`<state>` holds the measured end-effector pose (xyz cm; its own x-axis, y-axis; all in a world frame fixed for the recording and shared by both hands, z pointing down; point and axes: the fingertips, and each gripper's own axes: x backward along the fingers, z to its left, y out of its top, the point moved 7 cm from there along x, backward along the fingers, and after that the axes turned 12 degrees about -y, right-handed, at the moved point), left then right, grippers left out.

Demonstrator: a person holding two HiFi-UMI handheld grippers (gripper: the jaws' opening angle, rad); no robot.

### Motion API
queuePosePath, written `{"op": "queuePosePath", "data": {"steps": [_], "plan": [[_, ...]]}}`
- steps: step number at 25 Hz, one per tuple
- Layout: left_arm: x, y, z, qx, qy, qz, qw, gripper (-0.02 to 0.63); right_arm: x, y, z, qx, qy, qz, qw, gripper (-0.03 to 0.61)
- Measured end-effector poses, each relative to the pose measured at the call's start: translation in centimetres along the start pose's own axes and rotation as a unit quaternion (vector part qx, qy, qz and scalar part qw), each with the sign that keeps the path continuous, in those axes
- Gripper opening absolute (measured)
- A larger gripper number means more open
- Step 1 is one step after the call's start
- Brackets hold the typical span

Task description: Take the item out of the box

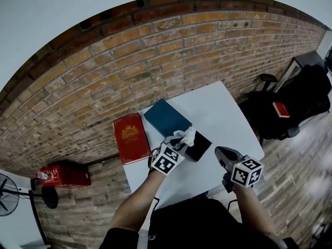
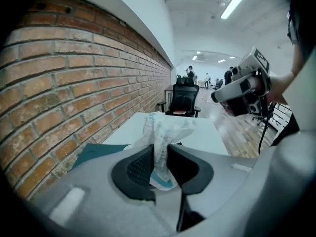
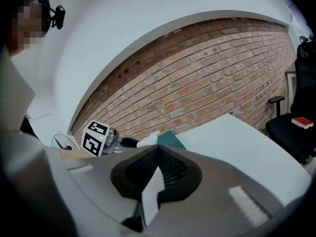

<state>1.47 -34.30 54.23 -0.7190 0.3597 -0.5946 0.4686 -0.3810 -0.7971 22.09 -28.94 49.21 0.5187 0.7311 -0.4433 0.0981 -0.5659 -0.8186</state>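
Observation:
My left gripper is shut on a crumpled white plastic-wrapped item and holds it just above the open black box on the white table. In the left gripper view the wrap stands pinched between the two dark pads of that gripper, with a bit of blue low in the grip. The box's inside is hidden. My right gripper hangs to the right of the box near the table's front edge, shut, with nothing in it. In its own view the right gripper has its pads together.
A teal lid lies behind the black box, and a red box lies at the table's left edge along the brick wall. A black office chair stands to the right of the table. A red case sits on the floor at the left.

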Motion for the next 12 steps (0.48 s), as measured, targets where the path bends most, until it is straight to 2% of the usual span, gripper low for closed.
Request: {"op": "queuePosePath", "data": {"steps": [6,12], "plan": [[7.3,0.0,1.2,0.044,0.015,-0.095,0.9944,0.083,-0.5,-0.5,3.5,0.010,0.001,-0.009,1.000,0.000],[12.7,-0.6,1.4,0.060,0.010,-0.161,0.9850,0.083,0.0,-1.8,6.0,0.008,-0.020,-0.025,0.999,0.000]]}}
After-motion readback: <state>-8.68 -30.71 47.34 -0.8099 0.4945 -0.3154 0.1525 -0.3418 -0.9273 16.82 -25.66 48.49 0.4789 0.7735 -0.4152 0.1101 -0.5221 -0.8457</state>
